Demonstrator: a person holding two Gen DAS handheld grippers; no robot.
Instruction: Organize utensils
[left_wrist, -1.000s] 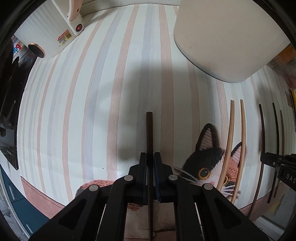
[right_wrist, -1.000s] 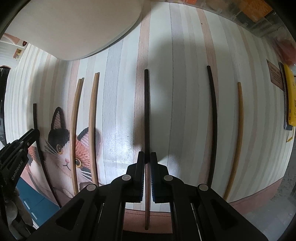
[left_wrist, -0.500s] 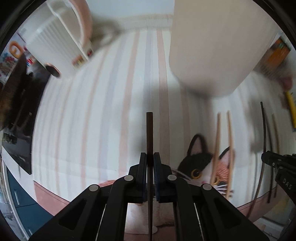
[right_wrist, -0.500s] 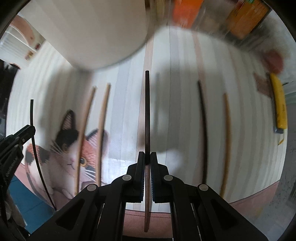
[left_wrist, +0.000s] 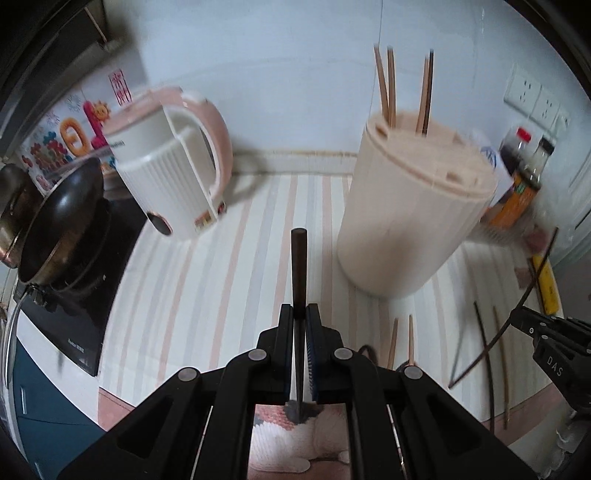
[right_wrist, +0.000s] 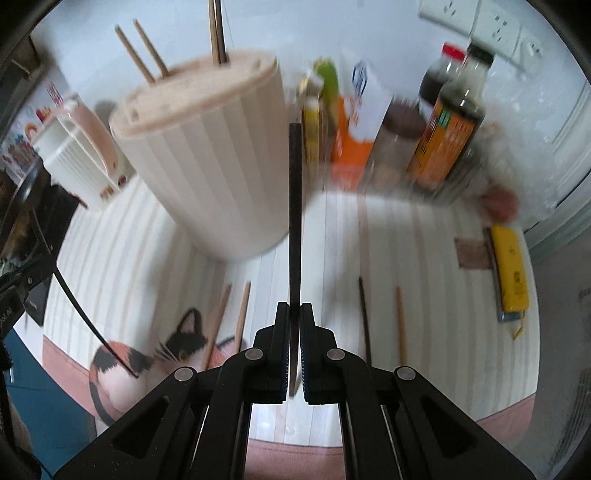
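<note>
My left gripper is shut on a dark chopstick held above the striped mat. My right gripper is shut on another dark chopstick, also off the mat. A cream ribbed utensil holder stands ahead with several chopsticks poking out of its slotted lid. Two light wooden chopsticks lie on the mat by the cat picture. One dark chopstick and one light chopstick lie further right.
A white and pink kettle stands at the left, beside a dark pan on a black cooktop. Sauce bottles and packets crowd the wall at the right. A yellow flat item lies near the mat's right edge.
Both grippers have risen off the mat with their dark chopsticks and tipped up. The holder's top, kettle, wall and bottles have come into view.
</note>
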